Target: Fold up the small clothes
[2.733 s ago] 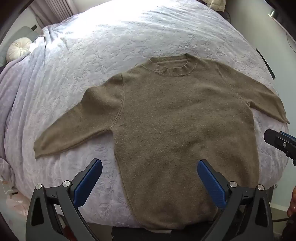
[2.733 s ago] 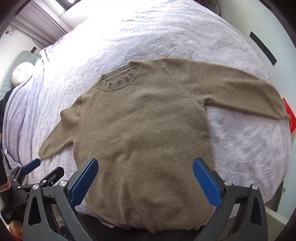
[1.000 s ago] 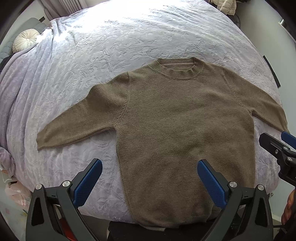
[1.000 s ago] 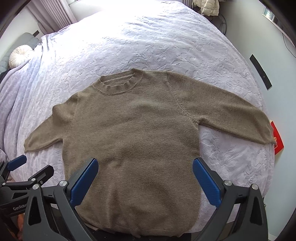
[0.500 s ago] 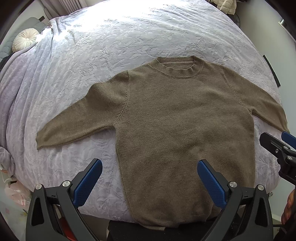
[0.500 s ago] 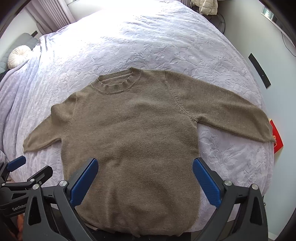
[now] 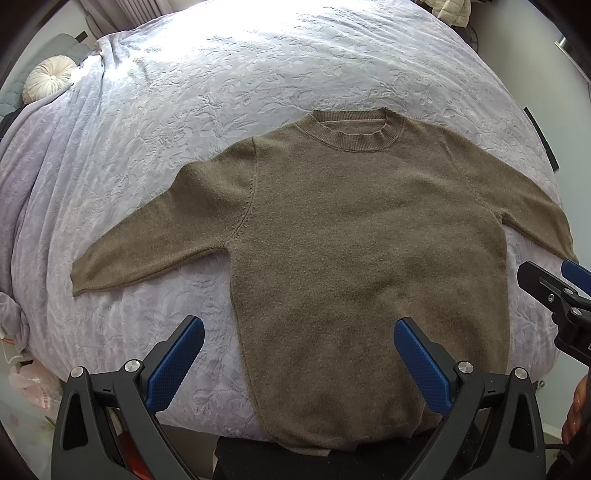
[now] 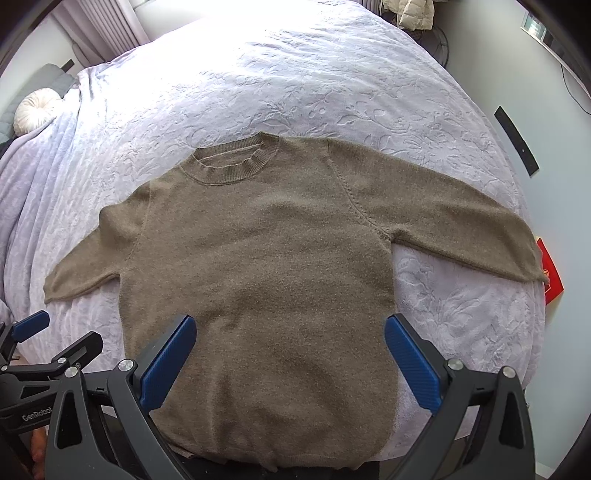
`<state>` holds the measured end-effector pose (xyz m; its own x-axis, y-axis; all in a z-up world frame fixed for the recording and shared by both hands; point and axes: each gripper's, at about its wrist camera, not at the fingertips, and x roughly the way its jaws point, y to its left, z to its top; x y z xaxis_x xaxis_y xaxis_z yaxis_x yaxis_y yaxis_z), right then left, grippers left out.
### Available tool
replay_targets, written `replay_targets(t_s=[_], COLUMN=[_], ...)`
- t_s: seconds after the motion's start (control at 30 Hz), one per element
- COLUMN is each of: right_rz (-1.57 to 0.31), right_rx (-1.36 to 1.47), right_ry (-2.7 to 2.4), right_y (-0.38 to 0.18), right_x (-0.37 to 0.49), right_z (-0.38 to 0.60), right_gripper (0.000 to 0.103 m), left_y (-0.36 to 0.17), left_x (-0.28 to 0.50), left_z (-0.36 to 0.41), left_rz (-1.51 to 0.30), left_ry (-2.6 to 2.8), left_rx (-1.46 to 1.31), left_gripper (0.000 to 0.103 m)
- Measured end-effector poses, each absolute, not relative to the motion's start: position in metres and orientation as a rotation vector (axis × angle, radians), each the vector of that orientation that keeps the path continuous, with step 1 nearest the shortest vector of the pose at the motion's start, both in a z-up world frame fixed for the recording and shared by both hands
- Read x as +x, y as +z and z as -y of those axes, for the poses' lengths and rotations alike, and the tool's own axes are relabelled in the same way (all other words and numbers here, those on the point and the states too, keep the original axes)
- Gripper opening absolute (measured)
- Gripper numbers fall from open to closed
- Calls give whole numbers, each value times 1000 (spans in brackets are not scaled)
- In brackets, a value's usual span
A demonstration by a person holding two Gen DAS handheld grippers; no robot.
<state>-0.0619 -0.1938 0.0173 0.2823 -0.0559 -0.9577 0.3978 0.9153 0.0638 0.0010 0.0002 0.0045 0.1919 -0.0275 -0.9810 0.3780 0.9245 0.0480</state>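
Round cushion: cream and tufted, at the far left corner of the bed, beside a grey headboard.
Bedspread: pale lilac with an embossed leaf pattern, covering the whole bed and hanging over the left edge in folds.
Left gripper: released, its blue-padded fingers spread wide and grasping nothing; it hovers at the near edge of the bed, the left finger above bare bedspread and the right one above the sweater's lower body.
Sweater: olive-brown knit, lying flat and face up in the near half of the bed, toward its right side, unfolded.
Left sleeve: stretched out and slanting toward the left edge of the bed, its cuff flat on the bedspread.
Collar: ribbed crew neck, pointing toward the far edge of the bed.
Hem: at the near edge of the bed, hanging slightly over it.
Right gripper: released as well, fingers wide apart and empty; it hovers above the sweater's lower body near the hem, its right finger over bedspread just past the side seam.
Right sleeve: spread toward the right edge of the bed, its cuff reaching that edge.
Red object: beyond the right edge of the bed, just past the cuff; what it is I cannot tell.
Pale jacket: bundled at the far right corner.
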Motion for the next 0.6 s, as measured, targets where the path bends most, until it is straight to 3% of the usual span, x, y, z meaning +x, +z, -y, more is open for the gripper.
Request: replay_targets(t_s=[0.6], right_rz=[-1262], right_rx=[305], right_ry=[-321], right_y=[16], right_x=[-64], right_z=[194], right_gripper=[102], left_y=[3], left_x=[7], left_z=[-3], left_rz=[-1362], left_ry=[-301], left_rx=[315], left_gripper=[103])
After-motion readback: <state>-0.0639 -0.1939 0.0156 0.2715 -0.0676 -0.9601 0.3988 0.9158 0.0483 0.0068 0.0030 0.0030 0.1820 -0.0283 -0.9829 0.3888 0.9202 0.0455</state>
